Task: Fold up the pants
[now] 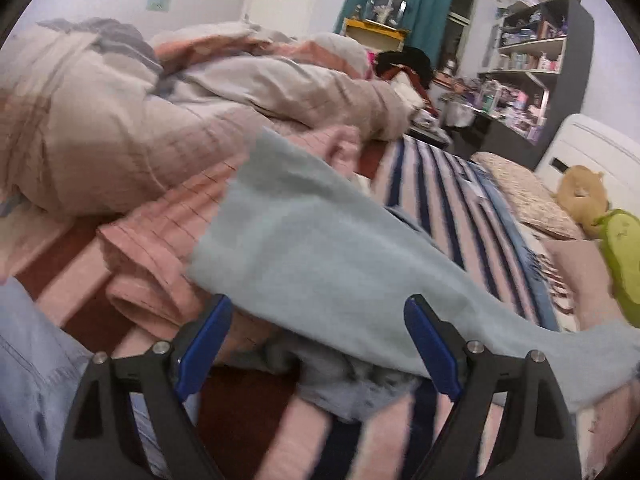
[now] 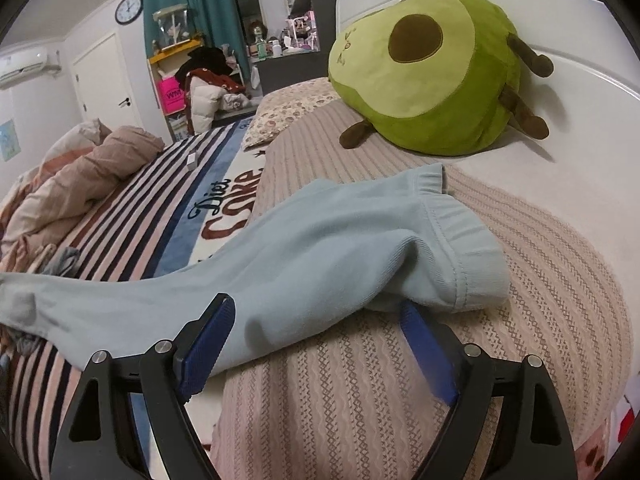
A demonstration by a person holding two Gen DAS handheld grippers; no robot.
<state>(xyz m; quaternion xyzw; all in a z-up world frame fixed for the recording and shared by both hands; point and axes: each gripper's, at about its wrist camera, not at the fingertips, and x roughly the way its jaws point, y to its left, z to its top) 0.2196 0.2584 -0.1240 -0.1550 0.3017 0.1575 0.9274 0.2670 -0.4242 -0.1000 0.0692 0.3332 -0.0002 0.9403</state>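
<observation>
Cluttered bedding crowds the bed [image 2: 552, 264], where the pale blue pants [image 2: 320, 248] lie stretched out. I see both my left tool [image 1: 318, 340] and right tool [image 2: 320, 336] gaping, gripping nothing. Closing carelessly, I might pinch the pink quilt [image 1: 160, 248] too.

Bedroom, pale walls. Far wall: white door [image 2: 105, 76], round wall clock [image 2: 129, 9], teal curtains [image 2: 202, 0] at a window. Air conditioner [image 2: 26, 65] high on the left. Dark shelving unit [image 1: 536, 60], crowded, far right. White headboard [image 2: 520, 40] behind the bed [image 2: 140, 208].
</observation>
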